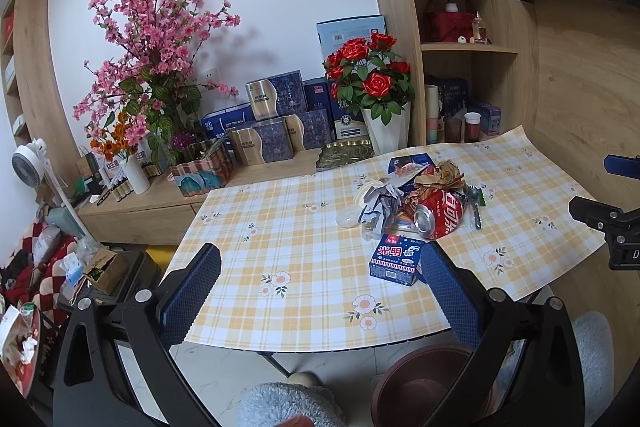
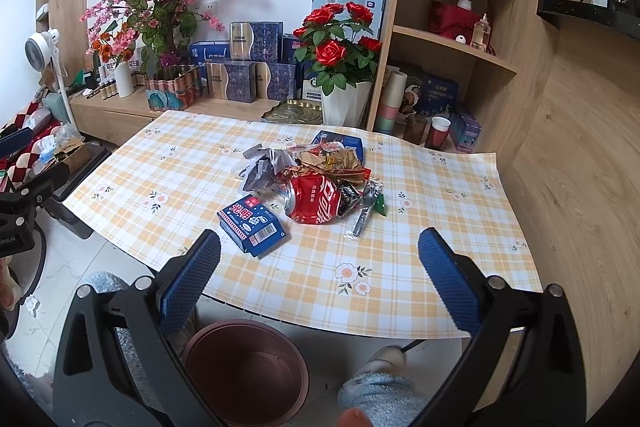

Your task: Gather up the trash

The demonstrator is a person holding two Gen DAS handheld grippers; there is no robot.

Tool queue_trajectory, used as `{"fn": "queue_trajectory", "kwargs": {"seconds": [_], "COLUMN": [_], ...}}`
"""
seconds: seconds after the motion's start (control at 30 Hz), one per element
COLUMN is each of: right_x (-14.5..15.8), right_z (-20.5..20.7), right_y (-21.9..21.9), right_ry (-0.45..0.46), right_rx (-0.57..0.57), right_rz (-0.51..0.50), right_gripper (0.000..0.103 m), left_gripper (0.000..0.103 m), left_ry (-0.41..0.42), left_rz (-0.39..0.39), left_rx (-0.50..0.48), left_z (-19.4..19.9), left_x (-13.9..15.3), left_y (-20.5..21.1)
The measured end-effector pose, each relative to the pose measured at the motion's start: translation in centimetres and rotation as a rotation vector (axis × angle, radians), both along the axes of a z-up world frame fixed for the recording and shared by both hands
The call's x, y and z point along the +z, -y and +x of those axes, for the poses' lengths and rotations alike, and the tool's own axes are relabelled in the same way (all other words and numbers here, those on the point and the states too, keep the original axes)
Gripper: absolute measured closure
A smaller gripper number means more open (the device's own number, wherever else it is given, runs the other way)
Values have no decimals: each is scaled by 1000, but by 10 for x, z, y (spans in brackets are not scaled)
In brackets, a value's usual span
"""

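A trash pile lies on the checked tablecloth [image 1: 280,227] [image 2: 440,195]: a crushed red cola can [image 1: 438,217] [image 2: 316,201], a blue milk carton [image 1: 396,259] [image 2: 252,223], crumpled grey paper [image 1: 378,205] [image 2: 260,167], brown wrappers [image 1: 438,177] [image 2: 332,159] and a wrapped spoon [image 1: 474,205] [image 2: 364,211]. A brown bin [image 1: 430,383] [image 2: 246,373] stands on the floor under the table's near edge. My left gripper [image 1: 320,291] is open and empty over the near table edge, the carton by its right finger. My right gripper [image 2: 320,279] is open and empty, short of the pile.
A low wooden counter behind the table holds red roses in a white pot [image 1: 372,83] [image 2: 340,63], pink blossoms [image 1: 156,39], and stacked blue boxes [image 1: 276,123]. A shelf unit [image 2: 460,39] stands at the right. A fan [image 1: 30,165] and clutter sit at the left.
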State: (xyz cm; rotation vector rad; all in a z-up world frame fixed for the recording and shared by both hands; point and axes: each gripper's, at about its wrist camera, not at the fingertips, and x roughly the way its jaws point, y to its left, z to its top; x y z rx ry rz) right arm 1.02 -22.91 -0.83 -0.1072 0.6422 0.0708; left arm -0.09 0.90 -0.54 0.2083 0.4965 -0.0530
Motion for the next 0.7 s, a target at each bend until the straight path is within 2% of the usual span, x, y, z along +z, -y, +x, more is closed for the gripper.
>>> {"fn": "queue_trajectory", "kwargs": {"seconds": [0.7], "right_x": [-2], "right_z": [-3], "right_y": [-1], "right_ry": [-11], "right_rx": [-3], "right_rz": [-8], "right_gripper": [6], "left_gripper": [5], "left_ry": [-11], "left_rz": [16], "left_rx": [3], "left_z": [-1], "left_x": [-4], "left_y": [11]}}
